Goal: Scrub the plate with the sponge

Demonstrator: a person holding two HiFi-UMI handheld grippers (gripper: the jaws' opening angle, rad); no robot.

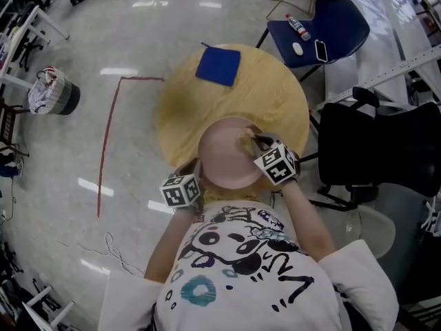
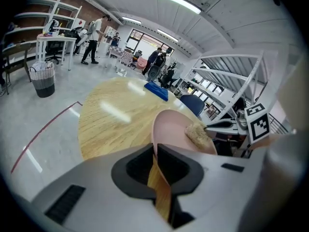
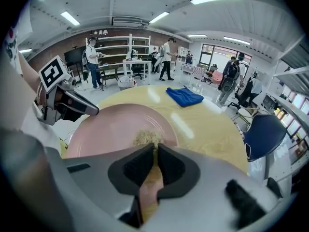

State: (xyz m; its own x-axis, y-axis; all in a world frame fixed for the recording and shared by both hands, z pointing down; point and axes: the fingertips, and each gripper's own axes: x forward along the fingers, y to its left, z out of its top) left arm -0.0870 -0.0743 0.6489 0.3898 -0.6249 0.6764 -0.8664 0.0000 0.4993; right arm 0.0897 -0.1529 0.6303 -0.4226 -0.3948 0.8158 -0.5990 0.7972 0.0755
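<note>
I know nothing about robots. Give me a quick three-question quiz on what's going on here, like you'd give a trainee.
1. True or false: the left gripper is shut on the pink plate at its rim.
2. What is the right gripper shut on? A) a brush B) the sponge C) nothing
3. Fill in: the blue cloth lies on the round wooden ___.
Key: 1 true; 2 B; 3 table.
</note>
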